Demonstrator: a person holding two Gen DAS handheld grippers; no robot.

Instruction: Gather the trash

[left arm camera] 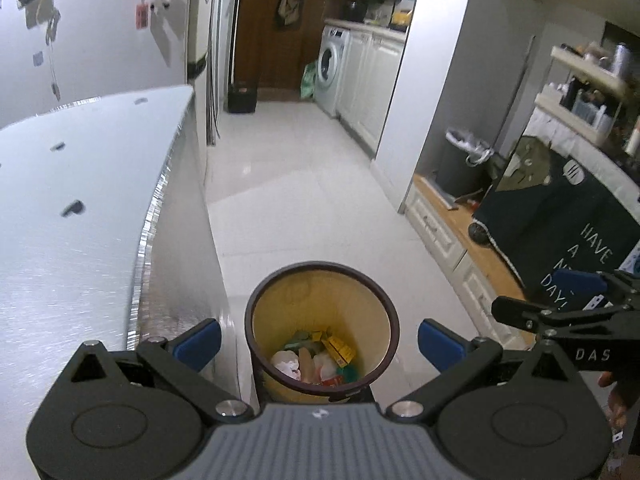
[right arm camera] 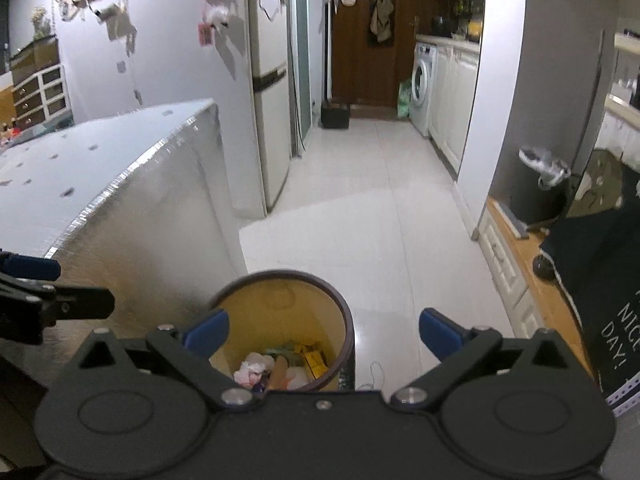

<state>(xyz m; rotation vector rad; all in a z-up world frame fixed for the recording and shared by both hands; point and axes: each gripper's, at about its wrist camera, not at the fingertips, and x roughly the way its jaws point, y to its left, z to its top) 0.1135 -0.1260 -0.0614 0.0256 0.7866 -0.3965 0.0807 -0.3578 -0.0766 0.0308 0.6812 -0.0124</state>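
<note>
We hold both grippers above a round bin (left arm camera: 322, 326) that stands on the white tiled floor (left arm camera: 304, 200), and as far as we can judge the collecting is mostly done. The left gripper (left arm camera: 319, 340) has its 2 blue pads spread wide with nothing between them; the bin sits below and just ahead of it, its dark rim framed by the open jaws. The right gripper (right arm camera: 324, 334) is spread just as wide and also carries nothing, and the bin lies below it and a little toward its left pad. Down in the bottom of the bin we see the trash (left arm camera: 316, 358): crumpled white paper, a yellow box, something green and something orange or red, all piled loosely together. So these pieces count as collected. Beside the bin, to the left of both grippers, stands a silver foil-covered table (left arm camera: 80, 208); its top carries a few small dark marks, and we cannot tell whether they are scraps to pick up or only spots. On the bare floor ahead of the grippers we see no loose litter. What is left, in our judgement, is at most a check of that table and the floor for remaining scraps.
</note>
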